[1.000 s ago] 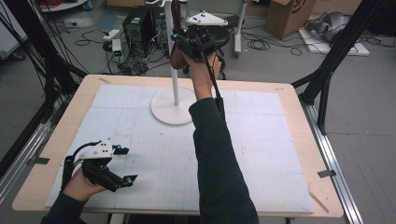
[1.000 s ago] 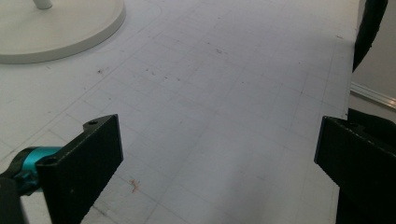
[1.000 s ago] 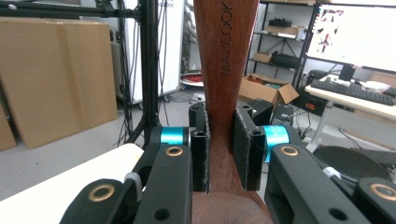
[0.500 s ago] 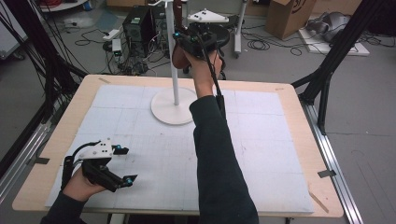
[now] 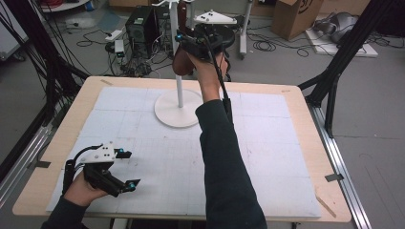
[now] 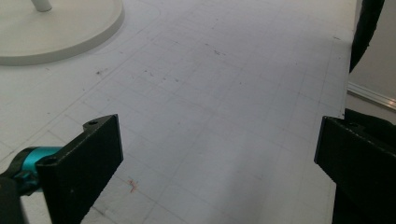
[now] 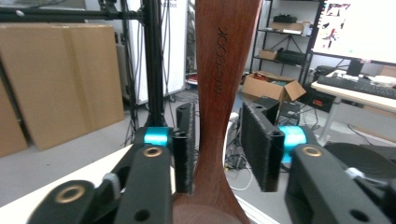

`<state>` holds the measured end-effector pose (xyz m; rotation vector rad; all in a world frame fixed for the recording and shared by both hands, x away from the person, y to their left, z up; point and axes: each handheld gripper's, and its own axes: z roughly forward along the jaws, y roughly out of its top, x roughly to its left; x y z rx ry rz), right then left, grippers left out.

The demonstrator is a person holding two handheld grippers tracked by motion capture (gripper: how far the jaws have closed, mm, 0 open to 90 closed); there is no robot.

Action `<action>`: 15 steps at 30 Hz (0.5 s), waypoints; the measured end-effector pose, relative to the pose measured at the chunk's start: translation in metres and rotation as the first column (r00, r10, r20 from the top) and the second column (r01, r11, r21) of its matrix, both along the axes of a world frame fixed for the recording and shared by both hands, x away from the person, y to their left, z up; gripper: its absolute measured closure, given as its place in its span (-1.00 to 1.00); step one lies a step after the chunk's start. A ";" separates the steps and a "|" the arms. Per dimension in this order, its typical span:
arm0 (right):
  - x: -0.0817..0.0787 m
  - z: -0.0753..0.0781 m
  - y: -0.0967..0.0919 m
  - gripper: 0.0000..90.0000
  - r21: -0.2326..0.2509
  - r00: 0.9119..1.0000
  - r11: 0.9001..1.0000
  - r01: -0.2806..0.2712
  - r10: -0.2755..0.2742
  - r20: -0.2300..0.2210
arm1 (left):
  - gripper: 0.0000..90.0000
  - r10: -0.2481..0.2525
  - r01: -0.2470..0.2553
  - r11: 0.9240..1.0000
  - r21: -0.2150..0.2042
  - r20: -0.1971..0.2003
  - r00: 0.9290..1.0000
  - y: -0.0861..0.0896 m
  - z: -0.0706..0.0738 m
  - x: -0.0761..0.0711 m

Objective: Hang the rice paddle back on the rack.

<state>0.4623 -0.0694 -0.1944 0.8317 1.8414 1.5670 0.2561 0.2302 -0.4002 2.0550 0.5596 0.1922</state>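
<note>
Opening a little since the earlier frames, the jaws of the right gripper (image 7: 219, 149) are now standing apart around the neck of a dark wooden spoon (image 7: 223, 70). In the right gripper view its left pad is lying against the wood or very close to it, while a clear gap is showing between the right pad and the handle, so the jaws are no longer pressing on it. Apart from this, both hands are staying where they were in the earlier high views.

The wooden spoon is hanging upright with its bowl down, high beside the white pole of the stand (image 5: 179, 76), whose round base is resting on the far middle of the tabletop (image 5: 296, 102). I cannot see the hook or the top of the handle, because the high view is cutting it off, so I cannot tell for sure that the spoon is carried by the stand.

The left gripper (image 5: 125, 168) is resting low at the near left corner of the white grid mat (image 5: 267, 157), its jaws wide open with nothing between them, and it is well apart from the stand.

To my judgement the person is hanging the spoon on the stand and is just releasing it. The next move is asking for wider jaws and a slow, straight withdrawal toward the person, without touching the handle, so the spoon is not swinging or slipping off.
</note>
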 end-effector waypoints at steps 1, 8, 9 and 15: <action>-0.001 0.000 -0.001 0.33 0.000 1.000 1.000 -0.008 0.008 0.000 | -0.96 -0.001 0.001 1.000 0.001 0.001 1.000 0.000 0.000 0.000; -0.009 -0.001 -0.008 0.02 0.043 0.996 0.996 -0.082 0.083 -0.018 | -0.96 -0.003 0.003 1.000 0.004 -0.001 1.000 0.000 0.000 0.000; -0.011 -0.001 -0.009 -0.01 0.049 0.996 0.995 -0.088 0.088 -0.011 | -0.96 -0.004 0.004 1.000 0.003 -0.001 1.000 0.000 0.000 0.000; -0.021 -0.002 -0.021 -0.22 0.099 0.991 0.986 -0.132 0.133 0.001 | -0.96 -0.006 0.006 1.000 0.004 -0.003 1.000 -0.002 0.000 0.000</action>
